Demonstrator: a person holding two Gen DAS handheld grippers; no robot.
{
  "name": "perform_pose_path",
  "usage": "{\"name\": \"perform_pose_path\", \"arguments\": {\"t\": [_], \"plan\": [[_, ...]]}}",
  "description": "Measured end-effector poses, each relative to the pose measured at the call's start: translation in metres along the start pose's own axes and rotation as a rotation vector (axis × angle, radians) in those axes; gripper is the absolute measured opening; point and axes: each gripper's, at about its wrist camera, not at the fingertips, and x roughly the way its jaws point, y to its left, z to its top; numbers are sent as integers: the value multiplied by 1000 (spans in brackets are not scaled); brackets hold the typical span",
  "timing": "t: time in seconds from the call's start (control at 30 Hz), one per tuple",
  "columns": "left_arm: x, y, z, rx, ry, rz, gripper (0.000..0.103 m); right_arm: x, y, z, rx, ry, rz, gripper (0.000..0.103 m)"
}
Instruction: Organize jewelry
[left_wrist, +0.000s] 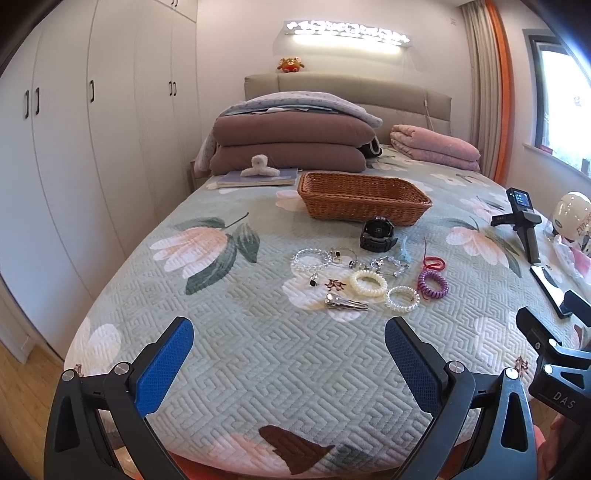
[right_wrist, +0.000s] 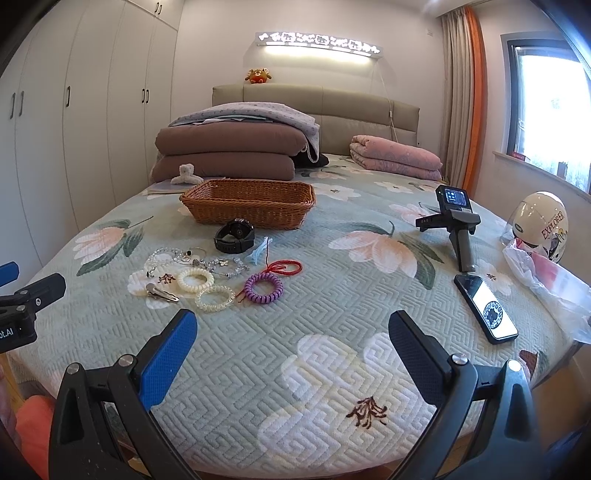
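Bright window daylight (blown out), wall lamp glare, fisheye-warped edges.

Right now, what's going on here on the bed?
A person holds two grippers over the bed's near edge, jaws open and empty on both the left gripper and the right gripper. Nothing is sorted yet: the wicker basket looks empty, while the black watch, bracelets, purple coil hair tie, cream coil hair tie and silver hair clip lie loose on the quilt.
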Motion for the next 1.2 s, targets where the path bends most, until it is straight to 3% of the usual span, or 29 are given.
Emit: {"name": "perform_pose_path", "arguments": {"t": [0.27,0.33,0.5,0.57,0.63,0.77,0.8,1.0,1.13,1.2], "plan": [[33,-8,-1,-8,42,-32,103,20,-7,2,16,6,31,103],[50,-10,0,-17,74,-55,103,33,-11,4,20,18,38,94],[94,-6,2,-71,143,-94,100,69,-20,16,44,35,39,88],[113,-2,2,-109,185,-115,94,83,-21,23,55,32,32,83],[135,4,1,-174,237,-144,91,102,-17,29,38,45,26,67],[166,1,-3,-252,308,-176,70,143,-13,32,42,107,28,48],[171,-3,-3,-271,305,-152,70,152,-14,32,56,121,34,44],[177,-20,2,-351,309,-144,70,182,-18,33,112,193,78,44],[181,-34,7,-339,308,-68,70,195,-13,30,94,241,108,44],[183,-46,7,-278,300,-14,68,201,-9,27,77,268,120,44]]}}
